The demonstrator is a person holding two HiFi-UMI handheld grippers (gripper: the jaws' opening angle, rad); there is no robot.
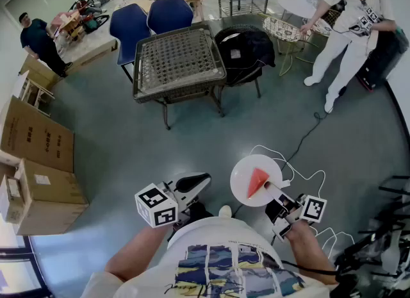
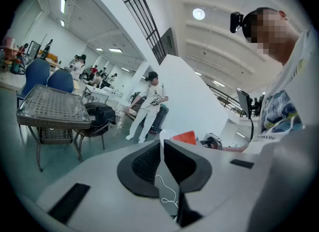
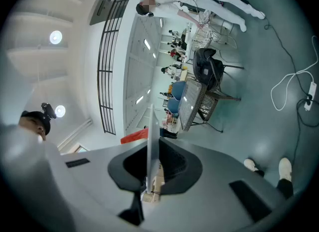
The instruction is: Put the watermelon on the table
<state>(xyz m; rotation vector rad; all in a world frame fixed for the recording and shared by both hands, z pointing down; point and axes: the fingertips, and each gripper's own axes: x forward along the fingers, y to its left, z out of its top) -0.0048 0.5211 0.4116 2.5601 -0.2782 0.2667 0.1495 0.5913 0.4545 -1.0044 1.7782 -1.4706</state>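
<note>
Right gripper (image 1: 271,189) clamps the plate (image 1: 242,170) by its rim at 4 o'clock, with the watermelon (image 1: 257,181) loose on top. Left gripper (image 1: 198,182) is closed and empty. The table (image 1: 179,59) stands well off at 12 o'clock. Any tilt on the walk could slide the watermelon off, and the floor cable (image 1: 301,141) could snag a foot.

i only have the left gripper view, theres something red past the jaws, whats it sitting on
observer: the watermelon slice lies on a white plate, seen whole in the head view
operator: who holds the plate
observer: the right gripper, jaws shut on the plate's rim
operator: and the drop spot
observer: the table shows a bare woven top from above
</note>
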